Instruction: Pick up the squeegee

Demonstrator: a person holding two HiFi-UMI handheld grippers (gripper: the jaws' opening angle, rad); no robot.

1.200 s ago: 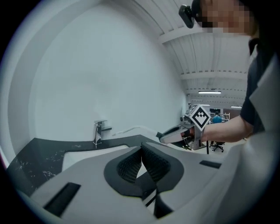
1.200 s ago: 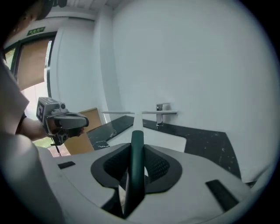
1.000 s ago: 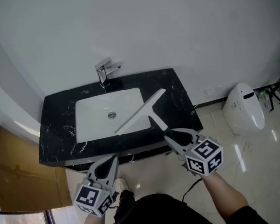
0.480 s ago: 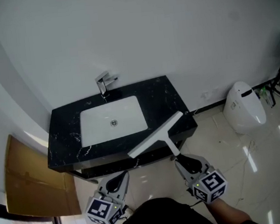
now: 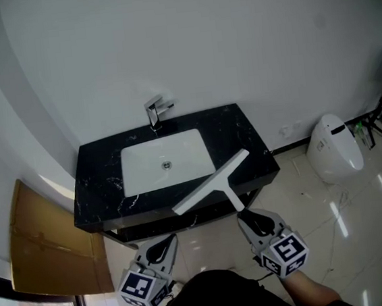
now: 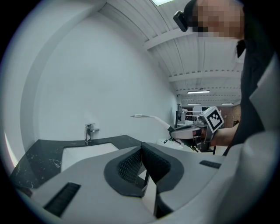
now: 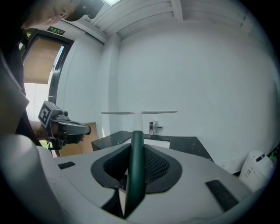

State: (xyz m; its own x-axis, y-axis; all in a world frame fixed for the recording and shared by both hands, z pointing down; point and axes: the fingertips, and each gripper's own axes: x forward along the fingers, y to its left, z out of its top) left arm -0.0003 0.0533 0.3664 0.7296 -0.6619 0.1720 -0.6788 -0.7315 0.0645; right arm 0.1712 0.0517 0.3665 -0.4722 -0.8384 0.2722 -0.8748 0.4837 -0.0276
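Head view, looking steeply down at a washstand. The right gripper is clamped on the dark green handle of the squeegee. The handle stands upright between the two ribbed pads, which press on it from both sides. From the handle a pale neck runs forward to the white blade, which lies crosswise to the gripper.

In the head view the blade is outlined against the right front part of the black marbled counter, its left end near the counter's front edge. The left gripper view shows the squeegee raised in the air, above counter level and touching nothing but the right gripper.

The left gripper is level with the right one and well apart from it, to its left. It also stands in front of the counter. Its jaws are closed, the dark pads meeting at the tips, with nothing between them.

A white rectangular basin is set into the counter, and a chrome faucet stands behind it against the plain white wall. A brown board leans at the left of the washstand. A white rounded unit stands on the glossy tiled floor at the right.
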